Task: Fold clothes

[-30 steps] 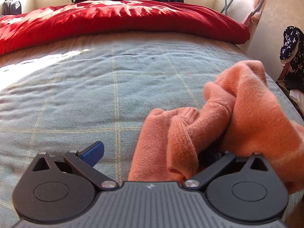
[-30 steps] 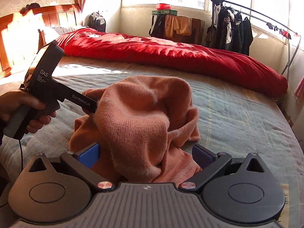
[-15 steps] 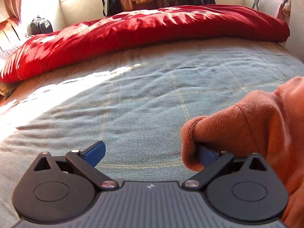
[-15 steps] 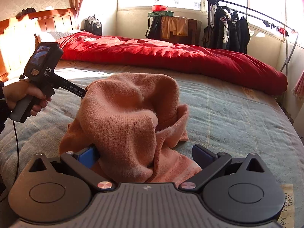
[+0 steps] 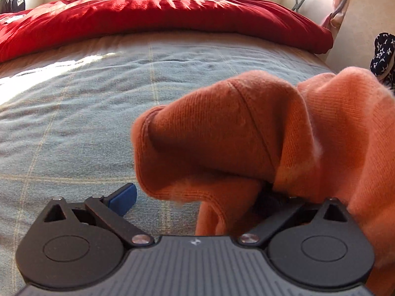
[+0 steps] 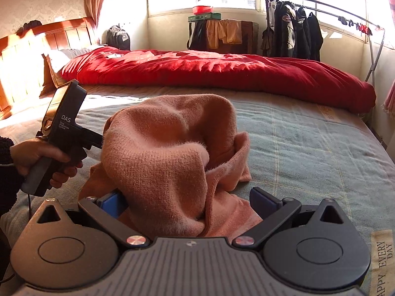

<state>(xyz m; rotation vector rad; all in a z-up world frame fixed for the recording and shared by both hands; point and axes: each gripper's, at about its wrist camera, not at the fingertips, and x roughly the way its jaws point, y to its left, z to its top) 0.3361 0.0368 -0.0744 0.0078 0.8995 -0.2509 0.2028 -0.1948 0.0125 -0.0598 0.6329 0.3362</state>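
An orange knitted sweater lies bunched in a heap on the blue-grey bedspread. In the left wrist view the sweater hangs draped over the right side of my left gripper. That gripper's jaws stand wide apart; its left blue pad is bare and its right pad is hidden under cloth. My right gripper is open, with sweater cloth lying between its blue pads. The left gripper's body, held in a hand, reaches into the heap from the left.
A red duvet lies along the far side of the bed. A wooden headboard stands at the left. A rack of dark jackets, a backpack and a stand with clothes line the window wall.
The left gripper has lifted, and the sweater's fold now hangs higher and further across its view. The right gripper has stayed almost still, open around the cloth.
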